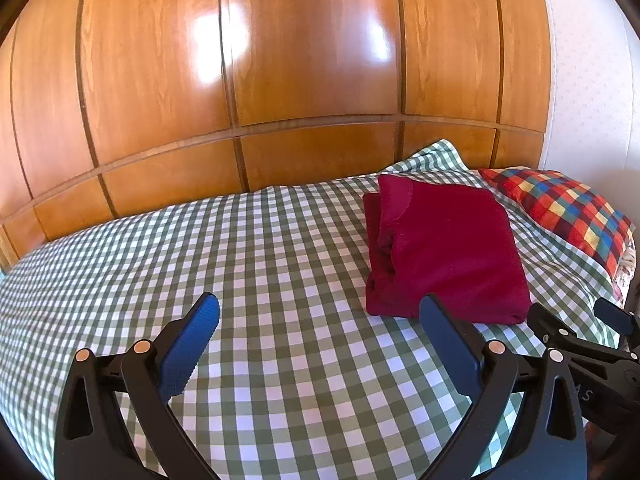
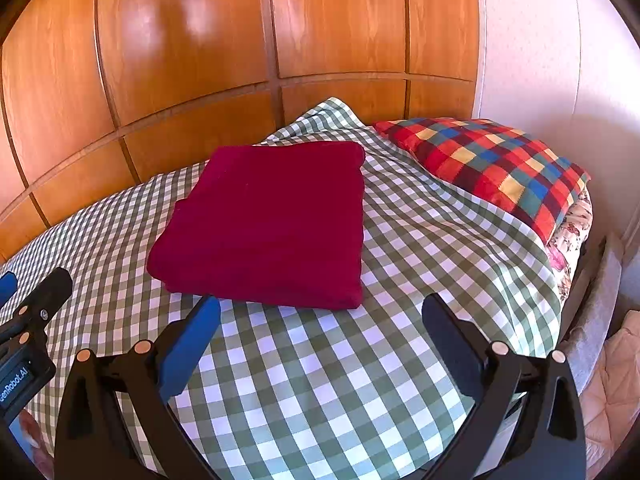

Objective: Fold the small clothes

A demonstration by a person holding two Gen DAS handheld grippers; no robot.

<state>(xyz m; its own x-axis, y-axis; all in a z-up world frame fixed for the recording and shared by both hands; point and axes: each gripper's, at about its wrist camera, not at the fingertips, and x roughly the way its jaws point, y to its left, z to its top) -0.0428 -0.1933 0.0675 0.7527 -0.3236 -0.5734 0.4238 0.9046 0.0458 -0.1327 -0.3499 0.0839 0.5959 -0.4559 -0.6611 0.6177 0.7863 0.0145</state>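
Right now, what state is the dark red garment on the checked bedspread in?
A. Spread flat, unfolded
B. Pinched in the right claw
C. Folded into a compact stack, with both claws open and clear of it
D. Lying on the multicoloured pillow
C. The dark red garment lies folded in layers on the checked bedspread, while the left claw and right claw are open and empty in front of it.

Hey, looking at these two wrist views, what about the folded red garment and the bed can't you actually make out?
- Garment type: the folded red garment shows only its outer layers in both views; the folds hide its shape.
- Its near right corner: left wrist view, covered by a finger of the left tongs.
- Floral fabric under the plaid pillow: mostly hidden by the pillow.
- Bed's near edge: cut off by the frame bottom and the right tongs.
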